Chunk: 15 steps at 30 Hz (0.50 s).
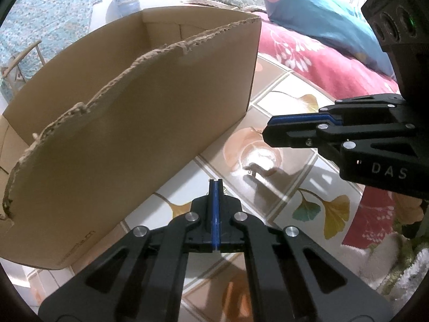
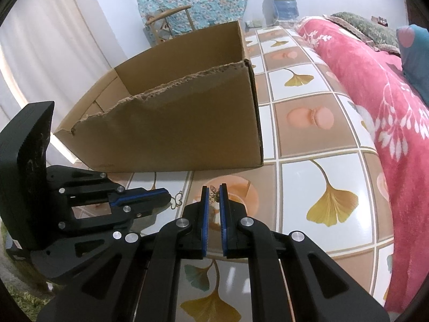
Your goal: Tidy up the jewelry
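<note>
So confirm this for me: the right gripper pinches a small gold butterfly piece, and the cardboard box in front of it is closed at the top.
One thing is wrong: the cardboard box is open at the top, with a ragged, torn near edge, as the right wrist view shows. The rest stands: the right gripper does pinch a small gold butterfly piece, and the box is in front of it.

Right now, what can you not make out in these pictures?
Cardboard box inside: both views, its near wall hides the bottom.
Gold piece at the left gripper: right wrist view, too small to name; grip unclear.
Butterfly charm in the right gripper: left wrist view, hidden by that gripper's fingers.
</note>
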{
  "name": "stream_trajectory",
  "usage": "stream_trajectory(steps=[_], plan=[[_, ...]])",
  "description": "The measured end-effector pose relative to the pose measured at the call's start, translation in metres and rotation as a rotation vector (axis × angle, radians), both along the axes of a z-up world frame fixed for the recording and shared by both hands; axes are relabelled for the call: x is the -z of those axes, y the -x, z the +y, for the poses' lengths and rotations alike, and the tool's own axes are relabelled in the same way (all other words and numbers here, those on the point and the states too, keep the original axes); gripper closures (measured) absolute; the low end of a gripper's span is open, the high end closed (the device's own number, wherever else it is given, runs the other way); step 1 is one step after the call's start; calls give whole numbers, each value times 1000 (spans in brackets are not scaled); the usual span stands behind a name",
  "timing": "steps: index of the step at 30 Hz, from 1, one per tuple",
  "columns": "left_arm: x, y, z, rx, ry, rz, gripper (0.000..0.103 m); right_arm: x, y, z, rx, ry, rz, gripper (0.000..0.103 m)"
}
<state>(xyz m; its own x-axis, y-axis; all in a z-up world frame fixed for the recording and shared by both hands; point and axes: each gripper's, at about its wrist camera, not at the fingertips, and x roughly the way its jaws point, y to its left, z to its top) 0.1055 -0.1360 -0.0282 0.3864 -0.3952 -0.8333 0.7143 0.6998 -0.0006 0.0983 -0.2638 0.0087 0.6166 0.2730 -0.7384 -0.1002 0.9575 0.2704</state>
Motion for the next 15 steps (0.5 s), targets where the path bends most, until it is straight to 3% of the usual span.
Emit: stream_trajectory(steps=[2, 3, 15], plan=[[-1, 1, 1, 17, -11, -1, 80, -1, 0, 1, -5, 2, -3, 95], [-1, 2, 1, 20, -15, -5, 76, -1, 1, 2, -6, 3, -4, 95], [11, -8, -2, 24, -31, 27, 76, 4, -5, 2, -6, -18, 0, 95]])
